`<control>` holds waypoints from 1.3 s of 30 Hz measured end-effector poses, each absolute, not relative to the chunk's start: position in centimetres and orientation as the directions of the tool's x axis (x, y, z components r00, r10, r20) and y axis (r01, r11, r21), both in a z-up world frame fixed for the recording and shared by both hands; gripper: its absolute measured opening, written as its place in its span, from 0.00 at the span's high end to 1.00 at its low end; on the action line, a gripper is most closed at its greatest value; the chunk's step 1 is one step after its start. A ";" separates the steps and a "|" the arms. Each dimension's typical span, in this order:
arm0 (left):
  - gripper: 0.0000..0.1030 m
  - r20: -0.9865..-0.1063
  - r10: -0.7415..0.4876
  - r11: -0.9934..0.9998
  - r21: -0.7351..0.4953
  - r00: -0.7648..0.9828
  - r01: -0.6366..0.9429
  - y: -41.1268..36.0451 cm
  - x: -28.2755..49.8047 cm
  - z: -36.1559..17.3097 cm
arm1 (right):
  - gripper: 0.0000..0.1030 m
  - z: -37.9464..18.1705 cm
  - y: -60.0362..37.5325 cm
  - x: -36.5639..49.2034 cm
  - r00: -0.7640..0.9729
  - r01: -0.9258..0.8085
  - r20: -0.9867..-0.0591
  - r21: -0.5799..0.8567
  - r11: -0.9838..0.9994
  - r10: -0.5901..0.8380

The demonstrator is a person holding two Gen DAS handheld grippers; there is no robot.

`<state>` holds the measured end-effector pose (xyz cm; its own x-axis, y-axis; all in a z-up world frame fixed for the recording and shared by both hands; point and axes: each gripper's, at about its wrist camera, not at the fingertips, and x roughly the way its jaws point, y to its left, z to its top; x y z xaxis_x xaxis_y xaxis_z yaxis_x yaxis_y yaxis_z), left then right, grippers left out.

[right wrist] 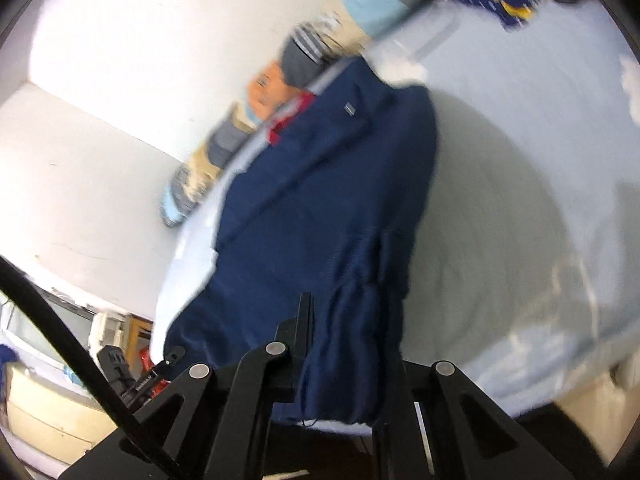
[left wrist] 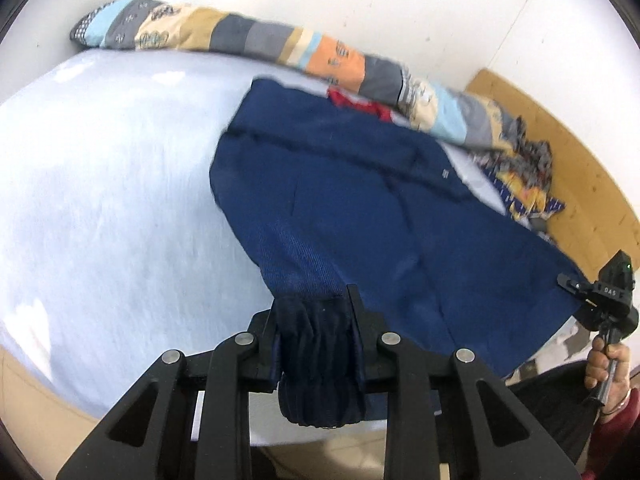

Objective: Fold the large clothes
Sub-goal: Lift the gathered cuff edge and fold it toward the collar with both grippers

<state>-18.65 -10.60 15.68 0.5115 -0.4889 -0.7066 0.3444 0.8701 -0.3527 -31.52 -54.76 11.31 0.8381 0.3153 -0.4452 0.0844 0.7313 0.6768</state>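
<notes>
A large navy blue garment (left wrist: 360, 200) lies spread on a pale blue bed sheet (left wrist: 100, 200), with a red patch (left wrist: 352, 100) at its far end. My left gripper (left wrist: 316, 320) is shut on a bunched near edge of it, and folds of cloth hang between the fingers. My right gripper (left wrist: 576, 286), held by a hand (left wrist: 604, 364), pinches the garment's right near corner. In the right wrist view the garment (right wrist: 328, 200) drapes over my right gripper (right wrist: 344, 340), shut on the cloth; one finger is hidden by fabric. The left gripper (right wrist: 170, 358) shows at lower left.
A rolled patchwork quilt (left wrist: 260, 40) lies along the white wall behind the garment. A crumpled yellow and blue patterned cloth (left wrist: 524, 184) sits at the right by a wooden board (left wrist: 592, 200). Furniture and clutter (right wrist: 112, 332) stand beyond the bed's edge.
</notes>
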 end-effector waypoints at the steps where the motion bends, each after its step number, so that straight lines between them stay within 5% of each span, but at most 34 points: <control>1: 0.76 -0.695 -0.493 0.869 -0.355 0.524 0.345 -10.5 -18.3 16.5 | 0.92 12.2 -54.9 -31.3 0.848 0.063 -0.423 0.679 0.731 0.320; 24: 0.75 -0.595 -0.471 0.882 -0.336 0.652 0.330 -11.3 -5.7 28.2 | 0.92 27.1 -56.7 -22.5 0.927 -0.039 -0.266 0.631 0.775 0.264; 39: 0.74 -0.711 -0.434 0.901 -0.354 0.554 0.251 -17.9 15.8 25.3 | 0.92 28.9 -63.1 -3.3 0.915 0.062 -0.345 0.636 0.769 0.212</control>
